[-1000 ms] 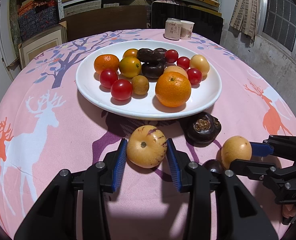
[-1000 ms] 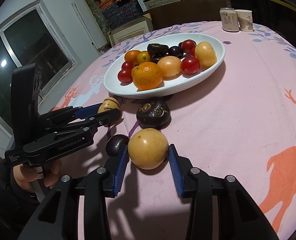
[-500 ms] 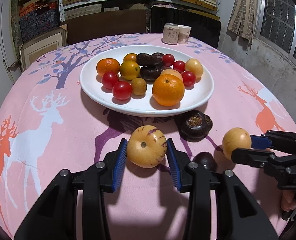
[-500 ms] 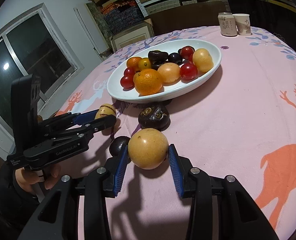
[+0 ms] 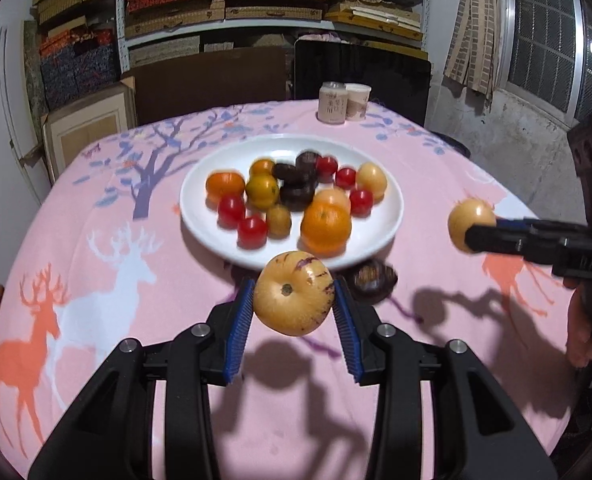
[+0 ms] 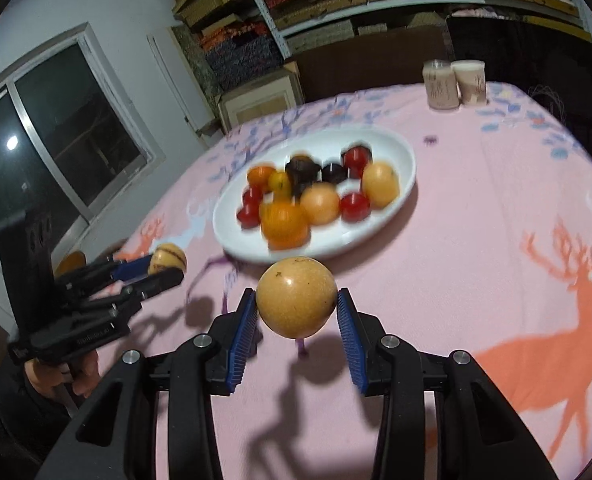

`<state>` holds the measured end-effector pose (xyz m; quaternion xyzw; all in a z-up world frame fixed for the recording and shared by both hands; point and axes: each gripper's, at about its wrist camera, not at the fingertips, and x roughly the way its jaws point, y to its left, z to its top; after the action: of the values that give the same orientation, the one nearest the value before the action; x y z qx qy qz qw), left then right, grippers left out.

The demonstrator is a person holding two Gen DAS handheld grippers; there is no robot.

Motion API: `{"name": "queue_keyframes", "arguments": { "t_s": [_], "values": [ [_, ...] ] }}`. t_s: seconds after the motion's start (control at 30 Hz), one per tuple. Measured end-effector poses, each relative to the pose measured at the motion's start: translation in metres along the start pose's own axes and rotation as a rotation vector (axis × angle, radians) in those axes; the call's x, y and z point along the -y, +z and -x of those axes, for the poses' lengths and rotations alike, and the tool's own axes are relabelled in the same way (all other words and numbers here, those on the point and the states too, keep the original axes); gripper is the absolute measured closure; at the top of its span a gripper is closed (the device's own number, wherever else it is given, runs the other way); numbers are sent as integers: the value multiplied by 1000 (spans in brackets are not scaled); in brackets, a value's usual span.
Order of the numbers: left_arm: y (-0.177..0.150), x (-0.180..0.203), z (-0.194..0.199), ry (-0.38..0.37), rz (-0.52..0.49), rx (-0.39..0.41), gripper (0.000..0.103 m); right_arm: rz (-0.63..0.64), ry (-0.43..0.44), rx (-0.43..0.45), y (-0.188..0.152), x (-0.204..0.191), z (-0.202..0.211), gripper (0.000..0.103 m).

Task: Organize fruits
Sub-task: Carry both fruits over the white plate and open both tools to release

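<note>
My left gripper point(image 5: 294, 312) is shut on a yellow fruit with purple streaks point(image 5: 294, 293) and holds it above the pink tablecloth, just in front of the white plate point(image 5: 388, 220). My right gripper point(image 6: 296, 316) is shut on a plain yellow round fruit point(image 6: 296, 297), also lifted off the cloth. The plate holds oranges, cherry tomatoes, dark fruits and yellow fruits. A dark mangosteen point(image 5: 375, 281) lies on the cloth by the plate's near rim. The right gripper with its fruit point(image 5: 471, 224) shows at the right of the left wrist view; the left gripper with its fruit point(image 6: 167, 264) shows at the left of the right wrist view.
Two paper cups point(image 5: 345, 103) stand at the table's far edge. Behind them are a dark chair back point(image 5: 364, 68) and shelves of boxes. The round table is covered by a pink cloth with deer prints point(image 5: 96, 264).
Both grippers have risen with their fruits, from resting on the cloth to well above it. The view has pulled back from the plate. The mangosteen stays on the cloth.
</note>
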<state>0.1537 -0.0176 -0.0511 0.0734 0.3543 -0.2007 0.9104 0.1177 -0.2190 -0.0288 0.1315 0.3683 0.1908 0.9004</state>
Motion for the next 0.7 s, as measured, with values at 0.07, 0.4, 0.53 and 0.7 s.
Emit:
{"name": "queue_keyframes", "arguments": {
  "t_s": [0.07, 0.4, 0.53, 0.7],
  "values": [
    [20, 1, -4, 12, -27, 21, 64, 0, -7, 19, 25, 0, 0, 62],
    [79, -8, -100, 63, -51, -68, 64, -61, -70, -109, 100, 19, -100, 62],
    [76, -11, -119, 54, -49, -99, 64, -55, -102, -158, 98, 24, -133, 62],
    [72, -11, -118, 83, -70, -83, 44, -21, -103, -122, 95, 18, -129, 59]
  ]
}}
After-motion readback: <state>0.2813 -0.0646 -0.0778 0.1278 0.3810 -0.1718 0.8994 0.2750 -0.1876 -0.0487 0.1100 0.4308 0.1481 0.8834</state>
